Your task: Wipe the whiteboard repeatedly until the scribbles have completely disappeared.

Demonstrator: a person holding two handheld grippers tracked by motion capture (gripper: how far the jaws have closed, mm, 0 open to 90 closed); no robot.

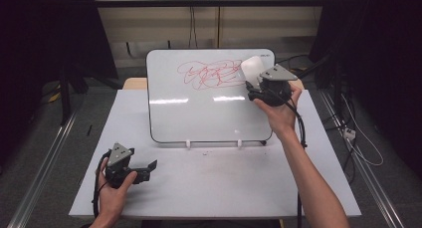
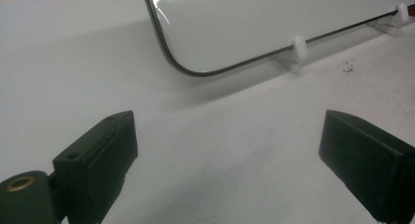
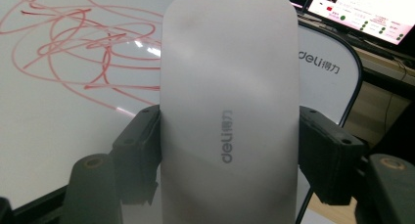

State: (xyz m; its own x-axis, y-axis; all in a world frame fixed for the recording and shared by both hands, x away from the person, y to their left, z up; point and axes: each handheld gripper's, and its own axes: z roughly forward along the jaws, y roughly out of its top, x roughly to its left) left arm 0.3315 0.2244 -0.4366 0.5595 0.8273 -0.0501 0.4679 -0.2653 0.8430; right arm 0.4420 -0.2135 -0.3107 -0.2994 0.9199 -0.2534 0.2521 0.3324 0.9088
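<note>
The left gripper (image 1: 149, 167) rests on the white table (image 1: 209, 183), jaws wide apart and empty. 1 whiteboard (image 1: 199, 113) leans on 2 white clips (image 1: 188, 144), bearing 1 red scribble (image 1: 209, 73). The right gripper (image 1: 253, 83) clamps 1 white eraser (image 3: 230, 111) at the board's upper right corner, long axis running along the jaws, far end pointing away from the hand. Dark room, grey floor.

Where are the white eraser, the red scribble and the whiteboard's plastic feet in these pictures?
White oval plastic eraser (image 3: 229, 87): right gripper view, its broad face.
Red marker scribble (image 1: 209, 73): high view, middle of the tangle.
White plastic whiteboard foot (image 2: 298, 47): left gripper view, its upright tab.
</note>
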